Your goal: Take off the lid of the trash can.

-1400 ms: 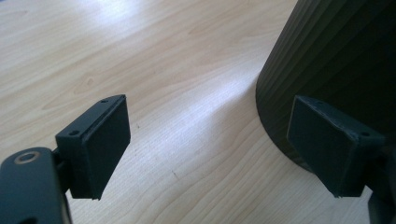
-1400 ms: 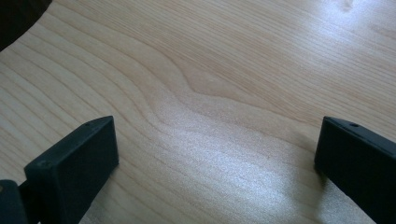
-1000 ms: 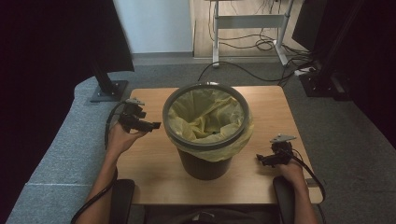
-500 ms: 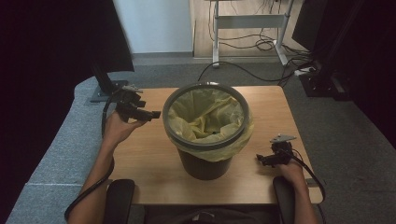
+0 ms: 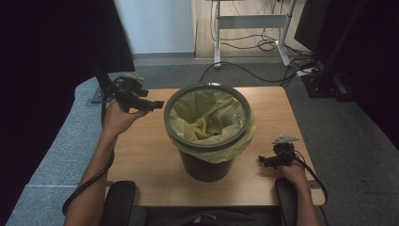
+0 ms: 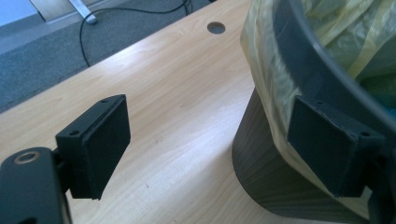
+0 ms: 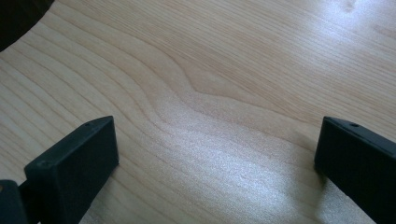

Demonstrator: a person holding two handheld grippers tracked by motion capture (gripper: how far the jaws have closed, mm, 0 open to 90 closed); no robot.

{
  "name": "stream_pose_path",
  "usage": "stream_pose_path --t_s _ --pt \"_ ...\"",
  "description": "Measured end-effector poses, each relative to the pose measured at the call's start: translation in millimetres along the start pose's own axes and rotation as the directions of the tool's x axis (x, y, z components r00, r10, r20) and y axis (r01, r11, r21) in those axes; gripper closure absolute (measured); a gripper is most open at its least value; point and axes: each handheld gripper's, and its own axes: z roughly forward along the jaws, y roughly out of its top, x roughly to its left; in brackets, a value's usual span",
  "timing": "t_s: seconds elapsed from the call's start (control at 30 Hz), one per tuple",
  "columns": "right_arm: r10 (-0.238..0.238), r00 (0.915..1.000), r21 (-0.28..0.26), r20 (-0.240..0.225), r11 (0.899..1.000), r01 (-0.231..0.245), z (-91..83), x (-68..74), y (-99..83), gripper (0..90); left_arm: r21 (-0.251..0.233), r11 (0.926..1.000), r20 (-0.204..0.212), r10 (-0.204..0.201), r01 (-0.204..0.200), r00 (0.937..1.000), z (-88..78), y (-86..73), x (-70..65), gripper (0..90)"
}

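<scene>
Centrally placed on the wooden table (image 5: 141,155): dark bin (image 5: 207,165) lined with a yellow bag (image 5: 207,117), folded over a grey rim ring (image 5: 175,136). Left gripper (image 5: 157,104) raised just beside the rim's left edge, jaws wide, nothing between them; in the left gripper view one pad (image 6: 327,144) close against the rim and bag. Right gripper (image 5: 261,161) low near the bin's base on the right, apart from it, jaws wide over bare wood.

floor: grey carpet (image 5: 329,122) | worktop (image 5: 141,155): light wood | far: white wall (image 5: 160,26), metal desk frame (image 5: 249,21), cables (image 5: 263,44) | sides: dark
</scene>
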Motion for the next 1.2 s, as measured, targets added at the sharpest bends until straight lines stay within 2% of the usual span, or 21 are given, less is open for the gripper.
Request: stream_pose_path --t_s 0.13,0.5,0.63,0.73,0.77,0.83,0.87,1.03,1.13,1.17,1.2 --pt "0.0 1.0 0.001 -0.002 1.0 0.0 -0.1 0.3 0.0 0.0 -0.017 0.9997 -0.003 -0.019 0.019 0.9998 -4.2 9.2 1.8 13.5" --pt "-0.001 1.0 0.0 -0.004 1.0 0.001 0.0 0.5 0.0 0.0 -0.019 0.9998 0.031 0.005 -0.004 0.9995 2.2 33.6 -12.5 14.5" --pt "-0.004 1.0 0.0 -0.005 1.0 0.004 -0.1 0.5 -0.1 0.0 -0.011 0.9999 0.036 0.014 -0.013 0.9993 8.2 40.5 -18.4 23.5" --pt "-0.006 1.0 0.0 -0.007 1.0 0.006 -0.1 0.6 -0.2 0.0 -0.002 0.9997 0.041 0.025 -0.025 0.9988 14.4 44.2 -22.1 26.5" --pt "-0.007 1.0 -0.001 -0.007 1.0 0.007 -0.1 0.6 -0.2 0.0 0.002 0.9995 0.043 0.03 -0.03 0.9986 16.6 45.1 -23.6 30.3" --pt "-0.007 0.9999 0.0 -0.007 1.0 0.007 -0.2 0.7 -0.2 0.0 0.011 0.9991 0.04 0.042 -0.042 0.9983 20.8 46.7 -26.3 31.0" --pt "-0.007 0.9999 0.0 -0.009 1.0 0.007 -0.2 0.7 -0.2 0.0 0.018 0.9987 0.039 0.047 -0.048 0.9981 23.1 47.4 -27.6 35.2" --pt "-0.009 0.9999 0.0 -0.009 1.0 0.009 -0.2 0.8 -0.3 0.0 0.061 0.9957 0.034 0.068 -0.07 0.9971 35.1 49.8 -33.5 40.5" --pt "-0.009 0.9999 0.0 -0.01 1.0 0.009 -0.2 0.9 -0.3 0.0 0.075 0.9949 0.032 0.065 -0.068 0.9973 39.9 50.9 -35.5 47.9" --pt "-0.01 0.9999 -0.001 -0.01 1.0 0.01 -0.3 0.9 -0.3 0.0 0.075 0.9952 0.039 0.06 -0.062 0.9975 40.5 51.4 -35.6 54.7" --pt "-0.01 0.9999 -0.001 -0.01 1.0 0.01 -0.3 0.9 -0.3 0.0 0.073 0.9958 0.049 0.053 -0.056 0.9974 40.4 52.1 -35.7 54.7"
